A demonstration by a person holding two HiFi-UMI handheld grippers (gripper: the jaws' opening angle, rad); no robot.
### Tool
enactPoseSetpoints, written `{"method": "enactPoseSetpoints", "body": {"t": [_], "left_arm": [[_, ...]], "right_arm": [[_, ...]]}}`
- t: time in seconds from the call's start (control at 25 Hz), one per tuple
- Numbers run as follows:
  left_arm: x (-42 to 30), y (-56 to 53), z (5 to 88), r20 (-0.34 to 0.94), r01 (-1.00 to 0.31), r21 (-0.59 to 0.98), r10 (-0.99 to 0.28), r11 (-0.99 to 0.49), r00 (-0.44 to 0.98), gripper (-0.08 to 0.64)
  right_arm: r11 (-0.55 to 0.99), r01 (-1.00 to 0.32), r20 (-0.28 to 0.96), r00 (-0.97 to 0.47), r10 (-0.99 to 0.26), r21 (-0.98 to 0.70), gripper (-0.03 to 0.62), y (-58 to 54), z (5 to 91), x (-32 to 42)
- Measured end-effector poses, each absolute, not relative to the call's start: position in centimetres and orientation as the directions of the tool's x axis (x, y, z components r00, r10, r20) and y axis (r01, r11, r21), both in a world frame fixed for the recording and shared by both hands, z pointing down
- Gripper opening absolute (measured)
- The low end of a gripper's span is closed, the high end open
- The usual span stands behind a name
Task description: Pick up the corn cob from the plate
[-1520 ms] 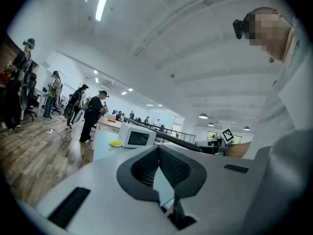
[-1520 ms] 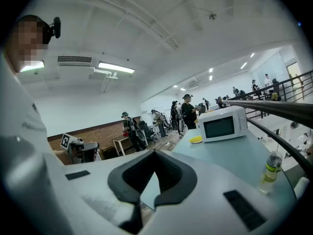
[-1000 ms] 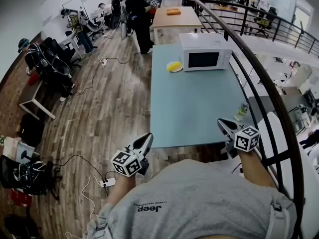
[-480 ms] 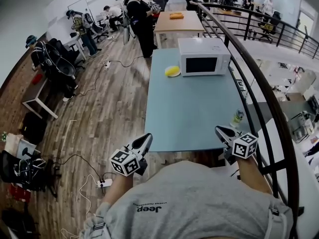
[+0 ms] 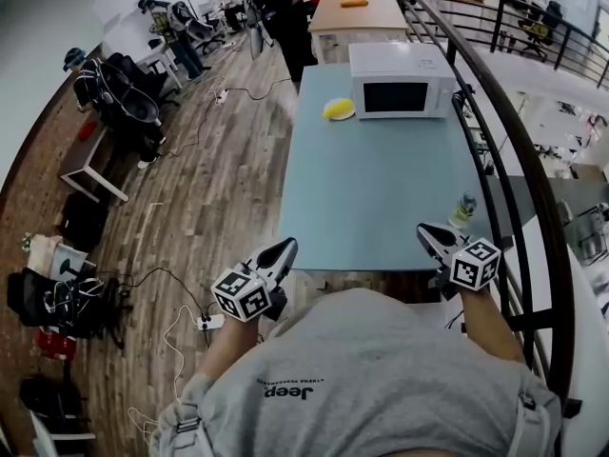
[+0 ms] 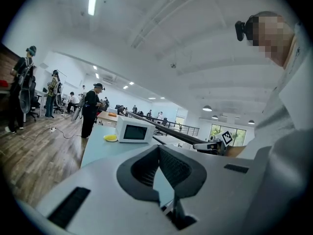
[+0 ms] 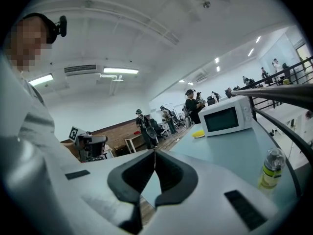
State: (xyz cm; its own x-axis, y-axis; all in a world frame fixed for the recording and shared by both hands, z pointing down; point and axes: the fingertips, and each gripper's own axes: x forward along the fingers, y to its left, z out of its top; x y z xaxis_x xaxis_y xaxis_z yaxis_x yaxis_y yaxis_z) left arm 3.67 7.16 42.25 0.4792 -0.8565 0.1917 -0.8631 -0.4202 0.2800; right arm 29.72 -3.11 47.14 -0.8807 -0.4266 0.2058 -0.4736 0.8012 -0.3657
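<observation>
— Where's the corn cob [image 5: 335, 108]?
— On its plate [image 5: 344, 115], just left of the microwave [image 5: 400, 81].
— The grippers?
— Both left gripper [image 5: 287, 245] and right gripper [image 5: 422, 228] hang well short of the microwave, jaws pressed together, empty.

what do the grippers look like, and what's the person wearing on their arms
Both the left gripper and right gripper have pale grey tapered shells with black ribbed pads, each carrying a white cube printed with black square markers. The person wears a grey short-sleeved T-shirt with small dark lettering.
</observation>
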Motion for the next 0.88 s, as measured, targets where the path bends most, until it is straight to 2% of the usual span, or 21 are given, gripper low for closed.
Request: {"method": "enactPoseSetpoints", "body": {"t": [0.4,0.64,0.88], "left_arm": [[-3.0,1.2,44.8,0.171,-0.851,0.310,-0.855,-0.424,0.489,0.018],[-12.3,-6.2,47.3,0.163,-0.811,0.320,-0.815,-0.489,0.556,0.018],[-18.7,-13.1,49.1,0.203,-0.730,0.342,-0.711,-0.592,0.673,0.018]], "right_arm": [[0.810,-0.465,0.242,-0.883,-0.401,-0.357,0.017,-8.3,49.4,22.7],[0.766,-0.548,0.285,-0.835,-0.472,-0.336,0.017,-14.4,50.1,14.2],[0.704,-0.632,0.355,-0.771,-0.528,-0.325,0.017,-19.8,50.0,7.6]]}}
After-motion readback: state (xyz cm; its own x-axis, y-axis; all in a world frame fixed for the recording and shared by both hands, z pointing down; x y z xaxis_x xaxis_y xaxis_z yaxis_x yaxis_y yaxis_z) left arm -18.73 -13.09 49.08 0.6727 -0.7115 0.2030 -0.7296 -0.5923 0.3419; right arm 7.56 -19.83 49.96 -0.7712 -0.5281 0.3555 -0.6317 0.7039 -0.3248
